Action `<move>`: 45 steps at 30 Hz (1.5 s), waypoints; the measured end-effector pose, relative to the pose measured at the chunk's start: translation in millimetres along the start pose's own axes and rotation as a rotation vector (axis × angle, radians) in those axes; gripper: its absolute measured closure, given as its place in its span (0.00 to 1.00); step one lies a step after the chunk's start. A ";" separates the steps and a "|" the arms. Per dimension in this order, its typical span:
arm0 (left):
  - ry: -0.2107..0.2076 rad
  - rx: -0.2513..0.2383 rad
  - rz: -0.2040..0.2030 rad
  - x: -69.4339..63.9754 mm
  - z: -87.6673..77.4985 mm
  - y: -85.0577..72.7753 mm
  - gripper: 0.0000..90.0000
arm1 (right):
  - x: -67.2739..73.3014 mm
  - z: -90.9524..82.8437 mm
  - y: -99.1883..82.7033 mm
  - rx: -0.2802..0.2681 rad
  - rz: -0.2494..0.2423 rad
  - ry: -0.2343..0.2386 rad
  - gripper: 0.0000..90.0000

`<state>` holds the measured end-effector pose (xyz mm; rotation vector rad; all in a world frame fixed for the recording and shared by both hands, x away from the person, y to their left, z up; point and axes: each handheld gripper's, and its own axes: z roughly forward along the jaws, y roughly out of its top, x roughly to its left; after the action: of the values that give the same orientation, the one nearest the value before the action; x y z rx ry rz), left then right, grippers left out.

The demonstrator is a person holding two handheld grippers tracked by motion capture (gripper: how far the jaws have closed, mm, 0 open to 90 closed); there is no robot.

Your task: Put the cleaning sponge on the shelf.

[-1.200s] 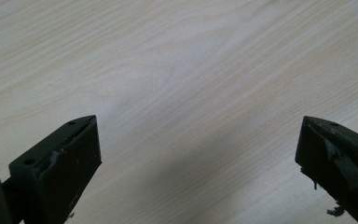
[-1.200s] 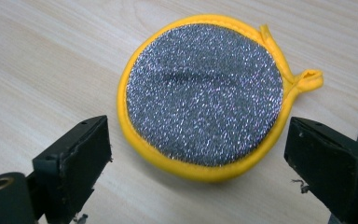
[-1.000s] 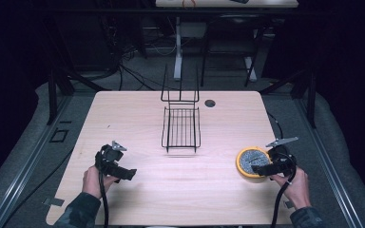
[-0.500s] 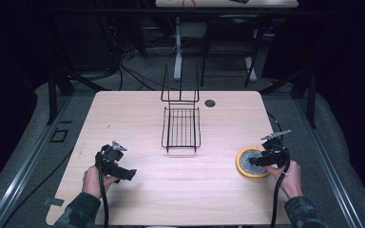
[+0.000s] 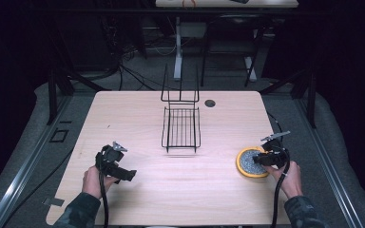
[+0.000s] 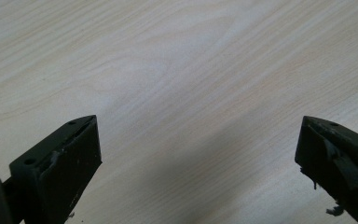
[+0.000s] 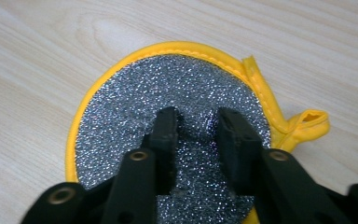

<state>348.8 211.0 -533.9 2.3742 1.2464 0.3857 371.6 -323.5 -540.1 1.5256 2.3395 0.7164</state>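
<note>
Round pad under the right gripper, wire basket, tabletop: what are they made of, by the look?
Round pad: glittery silver-grey scouring face, probably metallic fibre; yellow fabric binding with visible stitching and a hanging loop.
Wire basket: thin black rods, likely coated or painted metal wire.
Tabletop: pale wood grain, matte; could be laminate rather than solid wood.
Right gripper jaws pinch the pad's middle.

R gripper (image 5: 261, 159) now pinching scrubber (image 5: 248, 163).

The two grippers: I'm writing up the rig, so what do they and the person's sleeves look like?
Both the left gripper and the right gripper are black, each with a small grey plate on top and a black cable trailing back along the forearm. Close up, the jaws are flat matte-black blocks with screw holes and scuffed edges. The sleeves are dark with a mottled pattern.
</note>
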 end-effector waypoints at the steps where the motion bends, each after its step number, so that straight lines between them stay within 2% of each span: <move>1: 0.001 0.004 0.001 -0.2 0.3 0.0 0.00 | 1.2 0.5 -0.2 0.001 -0.005 0.003 0.84; 2: 0.001 0.004 0.001 -0.2 0.3 0.0 0.00 | 1.2 0.5 -0.2 0.001 -0.005 0.003 0.84; 3: -0.001 0.007 0.002 -0.4 0.6 0.1 0.00 | 2.8 0.9 -0.2 0.004 -0.008 -0.003 0.91; 4: -0.001 0.007 0.002 -0.4 0.6 0.1 0.00 | 2.8 0.9 -0.2 0.004 -0.008 -0.003 0.91; 5: 0.000 0.008 0.003 -0.6 0.8 0.2 0.00 | 2.5 1.5 -0.6 0.002 -0.009 -0.001 0.97; 9: 0.000 0.008 0.003 -0.5 0.6 0.1 0.00 | 0.7 2.4 -1.9 -0.015 0.010 0.018 0.98; 17: 0.000 0.010 0.001 -0.1 1.1 0.4 0.00 | 3.0 -4.5 -1.1 -0.039 0.012 0.012 0.99; 38: -0.005 0.006 -0.005 0.9 1.2 0.5 0.00 | 14.5 -28.8 6.7 -0.136 -0.005 0.021 0.99; 39: -0.004 0.005 -0.009 0.9 1.0 0.4 0.00 | 14.7 -30.5 8.0 -0.151 -0.021 0.017 0.99; 45: -0.003 0.005 -0.006 0.9 0.6 0.3 0.00 | 16.5 -34.7 10.6 -0.154 -0.018 0.021 0.99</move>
<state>349.8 211.5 -534.2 2.3737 1.2535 0.3772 356.8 -314.1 -504.2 1.4360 2.2517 0.8897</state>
